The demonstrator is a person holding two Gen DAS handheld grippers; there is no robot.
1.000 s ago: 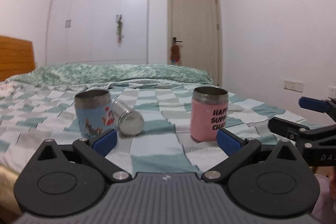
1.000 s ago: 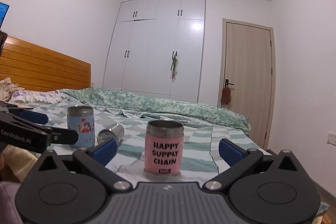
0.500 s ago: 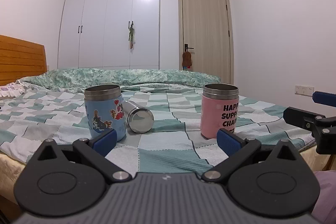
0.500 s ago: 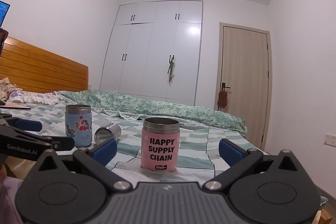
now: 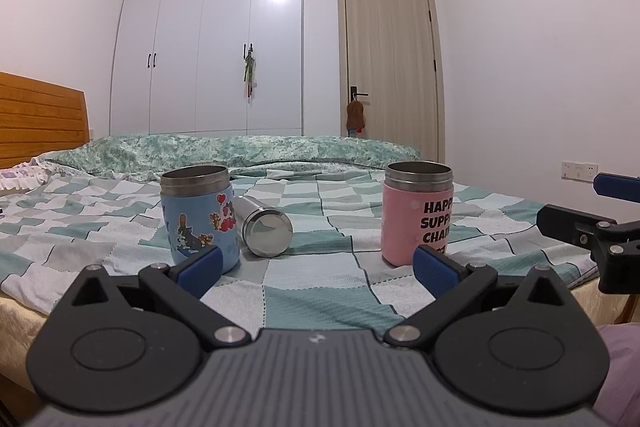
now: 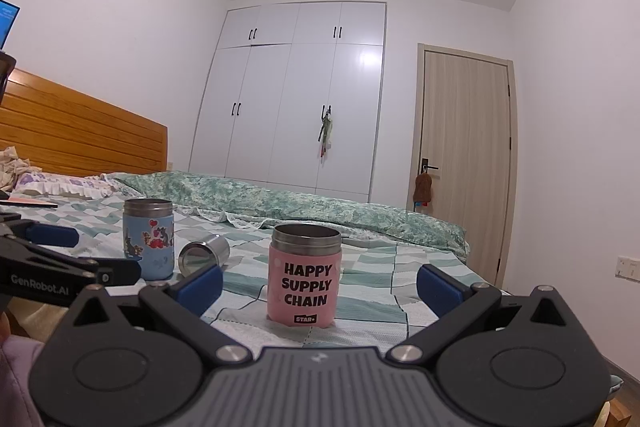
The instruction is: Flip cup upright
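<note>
A plain steel cup (image 5: 264, 230) lies on its side on the checked bedspread, its base facing me; it also shows in the right wrist view (image 6: 203, 257). A blue cartoon cup (image 5: 198, 217) (image 6: 149, 243) stands upright just left of it. A pink "Happy Supply Chain" cup (image 5: 418, 215) (image 6: 305, 281) stands upright to the right. My left gripper (image 5: 316, 269) is open and empty, short of the cups near the bed's edge. My right gripper (image 6: 318, 285) is open and empty, with the pink cup between and beyond its fingers.
The bed (image 5: 320, 287) has a folded green quilt (image 5: 240, 151) at the back and a wooden headboard (image 6: 80, 139) on the left. White wardrobes (image 5: 208, 39) and a door (image 5: 392, 67) stand behind. The right gripper's side shows at the right edge of the left wrist view (image 5: 592, 227).
Both grippers have tilted upward and drawn back slightly, so the cups sit lower in both views. The cups have not moved. Both grippers stay open.
</note>
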